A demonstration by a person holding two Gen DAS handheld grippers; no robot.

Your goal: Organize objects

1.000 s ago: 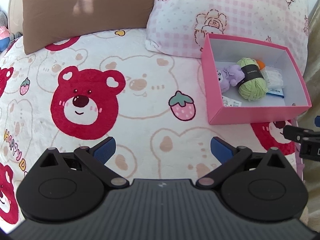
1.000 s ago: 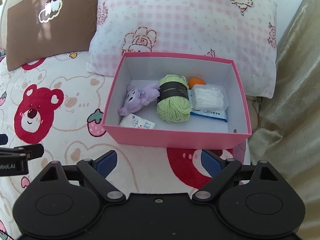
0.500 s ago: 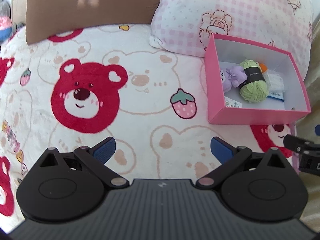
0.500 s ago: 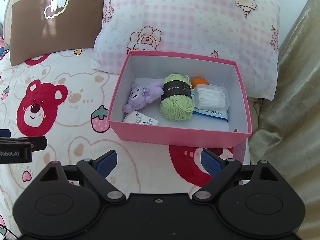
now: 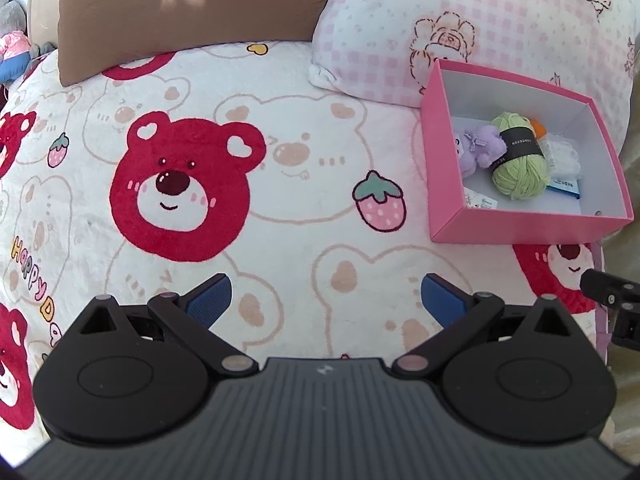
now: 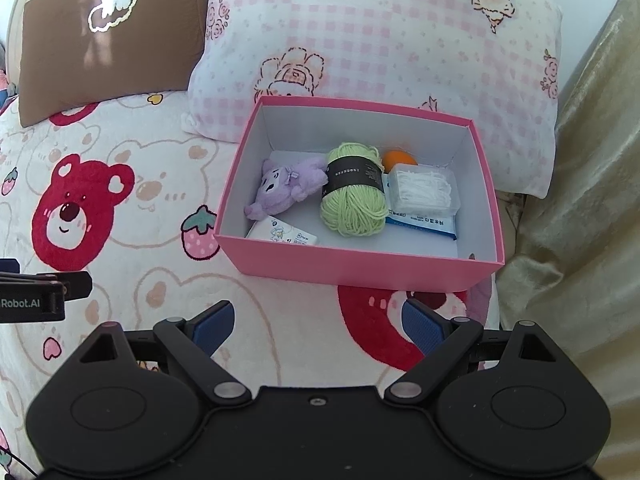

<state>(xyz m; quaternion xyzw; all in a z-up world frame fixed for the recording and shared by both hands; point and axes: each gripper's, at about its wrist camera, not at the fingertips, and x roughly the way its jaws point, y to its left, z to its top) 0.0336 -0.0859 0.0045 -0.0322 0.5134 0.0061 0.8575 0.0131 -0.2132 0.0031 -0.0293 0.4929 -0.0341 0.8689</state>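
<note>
Step in hand: you look to be at or near the end of the tidying; the things are gathered in the pink box (image 6: 360,268) and nothing loose shows on the bed (image 5: 280,208)
Box: it sits on the bed's bear-print blanket, its far wall against the checked pillow (image 6: 380,40), close to the bed's right edge
In the box: a purple plush toy (image 6: 286,188) at the left, touching the green ball of yarn (image 6: 354,200) in the middle; an orange ball (image 6: 398,159) behind the yarn; a clear case of white sticks (image 6: 424,190) at the right, lying on a blue and white packet (image 6: 424,224); a small white packet (image 6: 282,234) against the near wall
Left tool (image 5: 326,300): you hold it wide open and empty, its blue pads (image 5: 210,294) spread over bare blanket, well apart from the box, which lies ahead and to its right
Right tool (image 6: 318,324): also spread wide and holding nothing, just short of the box's near wall and not touching it
Next move: judged from this, you either finish here or scan for a stray thing outside the views; if one turns up, bring the nearer tool over it, close on it, and drop it into the free floor at the box's front right
Watch for: the box is light card on soft bedding near the edge, so a nudge from your right tool could slide or tip it
</note>
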